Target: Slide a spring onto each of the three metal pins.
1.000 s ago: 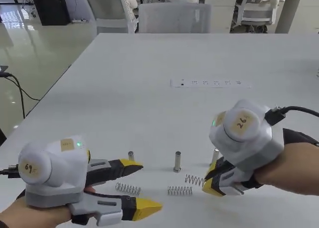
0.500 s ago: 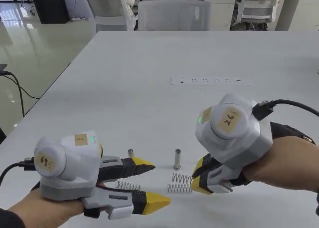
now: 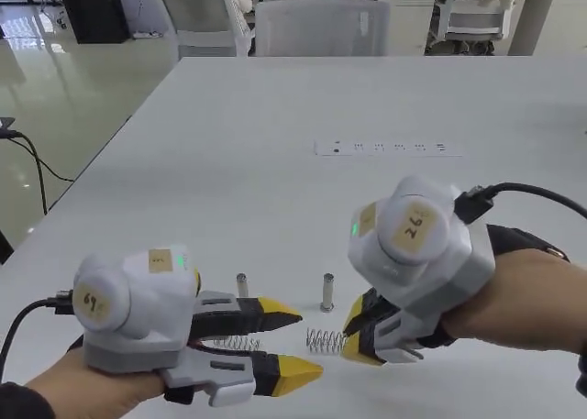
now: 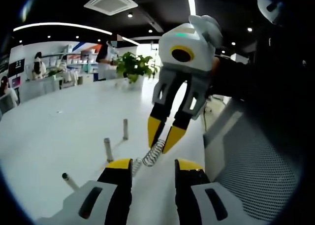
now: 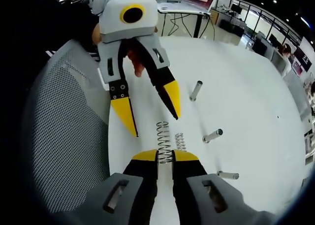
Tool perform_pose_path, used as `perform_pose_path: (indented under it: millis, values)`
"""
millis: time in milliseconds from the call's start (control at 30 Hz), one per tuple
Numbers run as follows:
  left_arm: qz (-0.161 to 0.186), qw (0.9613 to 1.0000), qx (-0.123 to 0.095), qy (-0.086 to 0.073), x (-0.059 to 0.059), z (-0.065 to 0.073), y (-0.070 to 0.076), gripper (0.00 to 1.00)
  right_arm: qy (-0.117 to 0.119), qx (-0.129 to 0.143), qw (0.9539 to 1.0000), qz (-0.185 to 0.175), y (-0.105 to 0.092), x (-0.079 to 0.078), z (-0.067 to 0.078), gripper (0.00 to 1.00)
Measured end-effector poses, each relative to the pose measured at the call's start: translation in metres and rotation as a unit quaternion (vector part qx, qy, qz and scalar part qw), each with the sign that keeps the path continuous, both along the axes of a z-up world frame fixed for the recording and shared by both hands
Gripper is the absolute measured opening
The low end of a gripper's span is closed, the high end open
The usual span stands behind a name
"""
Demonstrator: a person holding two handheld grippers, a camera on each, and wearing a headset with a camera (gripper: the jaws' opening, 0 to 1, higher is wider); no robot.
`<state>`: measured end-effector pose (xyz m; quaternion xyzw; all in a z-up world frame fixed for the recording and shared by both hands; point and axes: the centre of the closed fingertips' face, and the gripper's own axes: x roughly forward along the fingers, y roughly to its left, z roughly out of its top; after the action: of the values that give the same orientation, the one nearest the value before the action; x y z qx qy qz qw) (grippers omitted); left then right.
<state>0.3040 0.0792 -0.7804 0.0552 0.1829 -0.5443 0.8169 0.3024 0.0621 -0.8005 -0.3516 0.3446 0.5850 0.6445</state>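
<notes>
Your right gripper [image 3: 351,335] is clamped on one end of a spring [image 3: 321,339], just on your side of the middle pin [image 3: 327,292]. Your left gripper [image 3: 309,344] gapes empty, left of that pin. All the pins look bare, so this is likely the first pickup. Next, stand the spring upright over that pin and lower it on.

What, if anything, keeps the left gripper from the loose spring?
Probably nothing, so yes: the left gripper is open and the loose spring lies by its jaws, clear of the right gripper.

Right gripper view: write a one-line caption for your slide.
The right gripper pinches one end of a spring while the open left gripper faces it; three bare metal pins stand nearby.
</notes>
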Motion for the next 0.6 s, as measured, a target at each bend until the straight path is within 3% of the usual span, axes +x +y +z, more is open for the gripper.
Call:
perform_pose_path:
  millis: [333,600]
  values:
    - [-0.023,0.9997,0.001,0.004,-0.008,-0.002,-0.006,0.16,0.001,0.000,0.9995,0.031,0.002,-0.009,0.002,0.07]
    - [-0.034,0.9994,0.003,-0.006,-0.010,-0.001,-0.007,0.07,0.000,-0.002,0.9989,0.046,0.002,-0.014,0.002,0.07]
